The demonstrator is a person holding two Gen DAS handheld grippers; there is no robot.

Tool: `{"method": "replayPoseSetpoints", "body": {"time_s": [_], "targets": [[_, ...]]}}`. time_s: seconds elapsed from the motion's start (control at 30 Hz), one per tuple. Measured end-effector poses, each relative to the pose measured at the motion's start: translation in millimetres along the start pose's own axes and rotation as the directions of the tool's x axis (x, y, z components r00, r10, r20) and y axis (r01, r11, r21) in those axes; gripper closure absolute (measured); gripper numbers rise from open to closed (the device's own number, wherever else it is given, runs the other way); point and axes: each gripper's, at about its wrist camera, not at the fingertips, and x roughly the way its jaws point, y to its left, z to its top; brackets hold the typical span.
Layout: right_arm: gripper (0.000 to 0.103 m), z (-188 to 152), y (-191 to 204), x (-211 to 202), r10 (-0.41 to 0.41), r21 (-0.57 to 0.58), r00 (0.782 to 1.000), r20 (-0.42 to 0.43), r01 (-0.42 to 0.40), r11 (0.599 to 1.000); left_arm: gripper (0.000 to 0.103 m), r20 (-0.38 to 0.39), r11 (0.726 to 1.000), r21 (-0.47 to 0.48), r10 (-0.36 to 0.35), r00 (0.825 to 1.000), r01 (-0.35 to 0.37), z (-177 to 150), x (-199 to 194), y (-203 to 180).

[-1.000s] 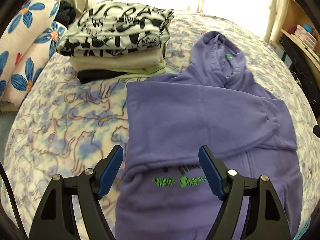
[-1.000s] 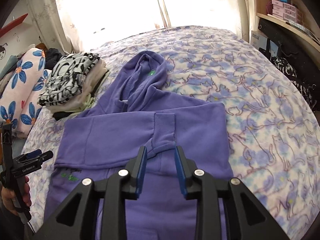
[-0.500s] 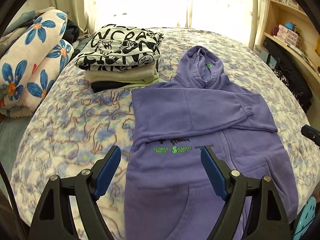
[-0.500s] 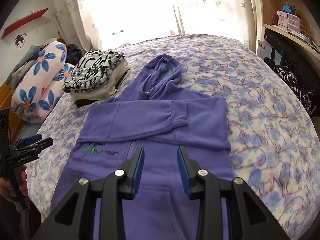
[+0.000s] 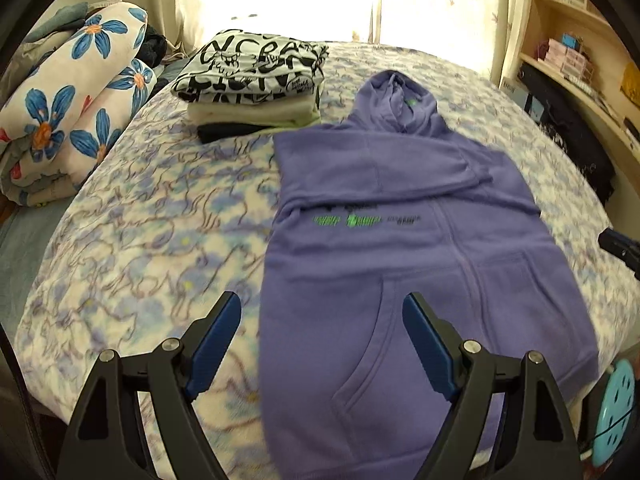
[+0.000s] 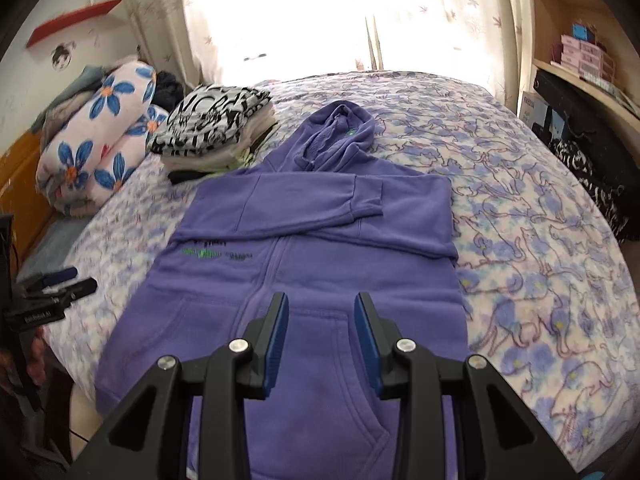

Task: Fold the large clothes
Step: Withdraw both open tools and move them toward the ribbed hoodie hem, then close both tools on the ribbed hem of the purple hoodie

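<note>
A purple hoodie [image 6: 320,248] is laid flat, front up, on a bed w/ a cat-print cover [image 6: 520,240]; the hoodie is taken as ref. for all places. Its hood is at the far end, toward the bright curtained window [image 6: 320,12]; both sleeves are seen folded across the chest, one cuff lying on top near the zip line. Green print is seen on the chest just below the folded sleeves, and a kangaroo pocket at the near end; the hem hangs at the near bed edge. Just beside the hood, on the window-left side, a stack of folded clothes [image 5: 252,84] is seen, topped by a black-and-white lettered piece; its bottom edge is close to the hoodie's shoulder, contact can't be told. Further out past that stack, a rolled floral quilt [image 5: 68,112] is seen. On the opposite side of the hoodie, well apart, wooden shelves [image 5: 580,60] w/ boxes are seen. The left gripper [image 5: 322,340] is held above the hoodie's near-left edge, jaws spread wide, nothing between the pads. The right gripper [image 6: 322,340] is held above the pocket area, jaws part-open w/ a narrow gap, nothing gripped; both were opened a little further just now.
</note>
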Motion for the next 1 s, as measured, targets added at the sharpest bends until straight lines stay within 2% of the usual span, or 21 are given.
{"method": "replayPoseSetpoints", "body": {"time_s": [0.23, 0.37, 0.47, 0.63, 0.8, 0.9, 1.0], "targets": [[0.067, -36.0, 11.4, -2.3, -0.019, -0.067, 0.998, -0.057, 0.015, 0.998, 0.021, -0.070, 0.998, 0.056, 0.032, 0.997, -0.029, -31.7, -4.7, 7.1], [0.058, -55.7, 8.1, 2.3, -0.032, -0.067, 0.996, -0.084, 0.026, 0.997, 0.021, -0.129, 0.999, 0.034, -0.012, 0.992, 0.017, -48.8, 1.9, 12.1], [0.056, -70.4, 0.0, 6.3, -0.035, -0.045, 0.993, -0.108, 0.031, 0.999, 0.021, -0.162, 0.999, 0.013, -0.049, 0.986, 0.052, -66.5, 10.7, 17.9], [0.056, -92.0, -24.6, 11.4, -0.035, 0.021, 0.988, -0.152, 0.038, 0.999, 0.021, -0.200, 0.993, -0.023, -0.114, 0.973, 0.112, -92.3, 26.4, 26.5], [0.056, -113.9, -62.5, 10.6, -0.079, 0.095, 0.978, -0.193, 0.099, 0.991, 0.021, -0.245, 0.988, -0.006, -0.148, 0.958, 0.151, -111.6, 46.6, 30.4], [0.056, -124.5, -81.1, 8.0, -0.086, 0.143, 0.974, -0.212, 0.118, 0.983, 0.019, -0.252, 0.980, -0.053, -0.200, 0.947, 0.193, -115.6, 58.1, 35.9], [0.056, -136.0, -99.2, 7.8, -0.058, 0.210, 0.970, -0.236, 0.109, 0.972, 0.014, -0.244, 0.967, -0.101, -0.251, 0.937, 0.233, -113.5, 66.0, 41.9]]}}
